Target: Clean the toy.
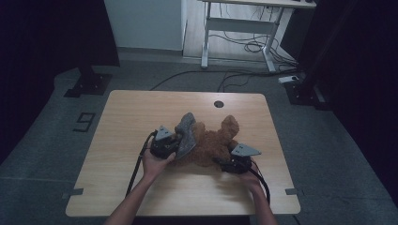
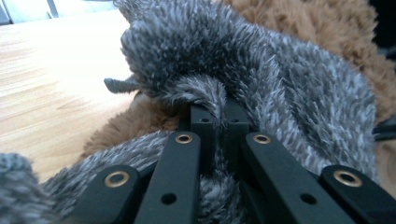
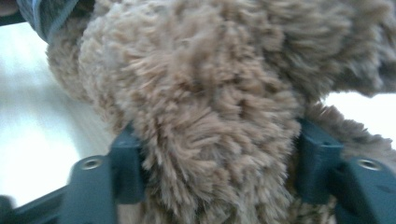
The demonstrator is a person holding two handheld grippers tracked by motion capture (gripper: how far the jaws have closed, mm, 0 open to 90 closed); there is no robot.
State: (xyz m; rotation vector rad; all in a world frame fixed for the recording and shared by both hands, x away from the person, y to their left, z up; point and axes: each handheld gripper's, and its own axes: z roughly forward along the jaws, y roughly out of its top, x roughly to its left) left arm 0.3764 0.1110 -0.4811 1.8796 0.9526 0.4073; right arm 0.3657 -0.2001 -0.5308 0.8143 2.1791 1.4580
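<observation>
A brown plush toy [image 1: 212,140] lies at the middle of the wooden table [image 1: 136,112]. A grey fuzzy fabric piece [image 1: 187,132] drapes over its left side. My left gripper [image 1: 176,143] is at that left side, shut on a fold of the grey fabric [image 2: 261,70], with its jaws [image 2: 218,119] pinched together and brown fur [image 2: 303,18] behind. My right gripper [image 1: 224,161] is at the toy's lower right. Its jaws stand wide on either side of a thick brown furry part [image 3: 210,93], which bulges over the fingers [image 3: 128,163]. They press into it.
A round cable hole [image 1: 218,103] sits near the table's far edge. Bare wood lies left of and in front of the toy. Beyond the table stand a white desk frame [image 1: 234,23], loose floor cables [image 1: 248,47] and a dark stand base [image 1: 89,84].
</observation>
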